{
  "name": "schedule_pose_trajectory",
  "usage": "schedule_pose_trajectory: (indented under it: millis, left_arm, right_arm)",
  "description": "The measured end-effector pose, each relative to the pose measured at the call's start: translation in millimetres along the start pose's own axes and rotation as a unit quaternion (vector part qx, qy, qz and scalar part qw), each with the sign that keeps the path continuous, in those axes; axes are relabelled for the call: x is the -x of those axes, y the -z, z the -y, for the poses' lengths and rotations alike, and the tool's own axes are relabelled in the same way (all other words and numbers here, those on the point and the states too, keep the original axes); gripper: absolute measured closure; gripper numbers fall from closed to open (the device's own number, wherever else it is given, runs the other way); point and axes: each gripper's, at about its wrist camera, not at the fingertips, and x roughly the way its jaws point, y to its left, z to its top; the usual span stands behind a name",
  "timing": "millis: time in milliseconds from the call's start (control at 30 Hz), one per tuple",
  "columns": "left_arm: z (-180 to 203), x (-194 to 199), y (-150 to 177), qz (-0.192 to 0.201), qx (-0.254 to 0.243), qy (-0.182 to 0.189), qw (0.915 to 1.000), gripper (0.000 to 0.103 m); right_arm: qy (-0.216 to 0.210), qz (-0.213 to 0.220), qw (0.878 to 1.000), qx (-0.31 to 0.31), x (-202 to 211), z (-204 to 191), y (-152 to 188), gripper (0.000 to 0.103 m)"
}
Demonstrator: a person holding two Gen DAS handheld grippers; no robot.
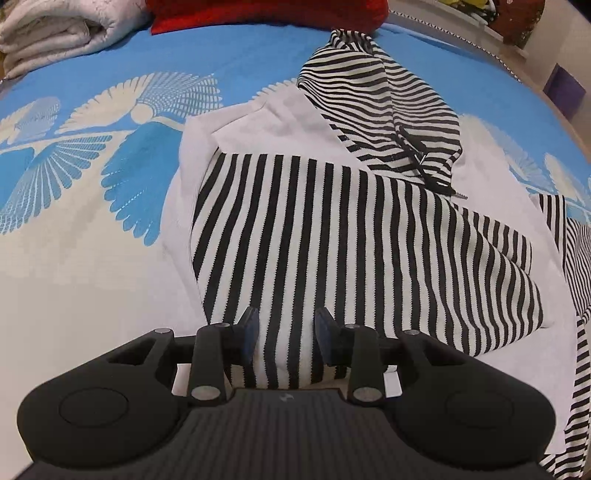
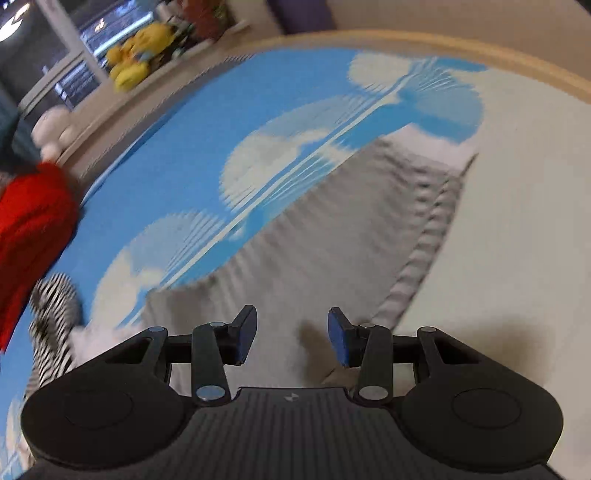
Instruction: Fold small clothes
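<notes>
- While we worked the fold, our left gripper (image 1: 284,338) pointed steeply down at the striped hooded top (image 1: 332,229), its jaws part way apart with a ridge of black-and-white cloth rising between them; we could not tell whether the pads (image 1: 249,334) actually pressed that cloth or only stood beside it.
- Ahead of those jaws the folded striped panel lay flat on the garment's white body, the hood (image 1: 384,107) with its dark drawstring further ahead and to the right, and a striped sleeve (image 1: 576,295) trailing off to the right.
- Our right gripper (image 2: 291,334) hung over a blurred stretch of pale striped cloth (image 2: 332,229), jaws apart and nothing between them.
- To do the step well, we judged the left should catch only the top layer at the near hem, and the right should take a matching edge so the fold stayed square.
- The cloth's ribbed edge (image 2: 424,243) ran ahead and to the right of the right jaws, beside bare cream bedspread (image 2: 517,221).
- Left of the left jaws the blue-and-white bedspread lay open; a red cushion (image 1: 266,14) and a folded quilt (image 1: 55,33) sat far ahead, well apart from the garment.
</notes>
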Motion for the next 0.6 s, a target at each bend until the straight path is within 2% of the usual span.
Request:
schedule_pose_trajectory:
  millis: [133, 233, 300, 467, 600]
  left_arm:
    - [-1, 1, -1, 0.001, 0.006, 0.002, 1.0000, 0.066]
    - [-1, 1, 0, 0.000, 0.003, 0.004, 1.0000, 0.066]
    - [0, 1, 1, -0.001, 0.001, 0.005, 1.0000, 0.066]
    - [-2, 0, 1, -0.001, 0.002, 0.005, 1.0000, 0.066]
    - [-5, 1, 0, 0.000, 0.005, 0.003, 1.0000, 0.066]
  right_arm:
    - [0.033, 0.021, 0.999, -0.031, -16, 47, -16, 0.059]
    - [0.036, 0.016, 0.996, -0.077, -29, 78, -22, 0.058]
    - [0.022, 0.023, 0.993, -0.113, -34, 93, -24, 0.059]
    - [0.010, 0.052, 0.992, -0.118, -42, 100, -32, 0.059]
    - [0.015, 0.070, 0.992, -0.108, -49, 100, -33, 0.063]
